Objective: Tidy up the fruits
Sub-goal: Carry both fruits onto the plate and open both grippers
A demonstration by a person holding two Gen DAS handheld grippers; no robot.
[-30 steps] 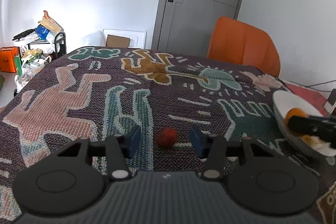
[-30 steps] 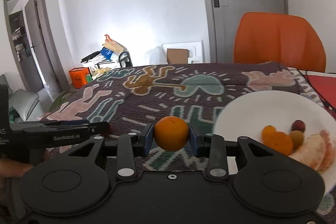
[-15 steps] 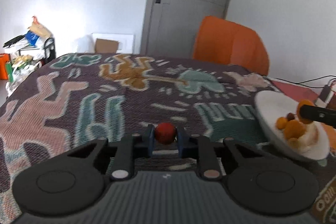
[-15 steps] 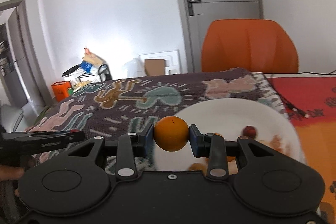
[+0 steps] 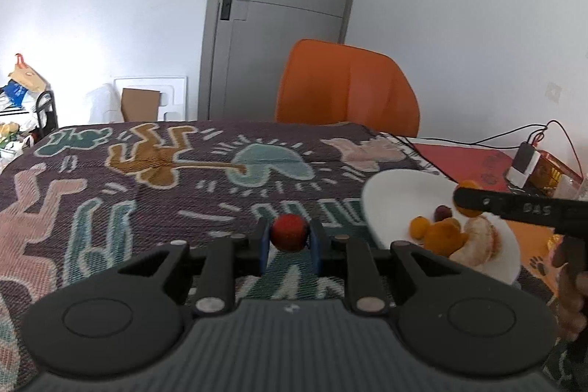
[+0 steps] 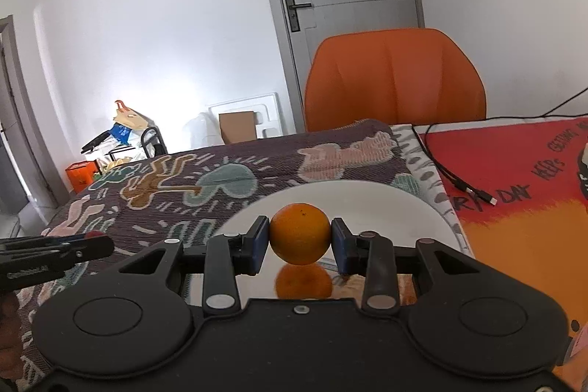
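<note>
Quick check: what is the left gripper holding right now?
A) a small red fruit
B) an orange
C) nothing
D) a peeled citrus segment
A: in the left wrist view the left gripper is shut on the small red fruit, pinched between its blue pads above the patterned cloth.

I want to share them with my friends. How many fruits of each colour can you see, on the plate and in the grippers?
Orange: 3, the orange in the right gripper and two small orange fruits on the white plate
Red: 1, the red fruit in the left gripper
Dark red: 1, the dark red fruit on the plate
Pale: 1, the peeled citrus on the plate
Total: 6
</note>
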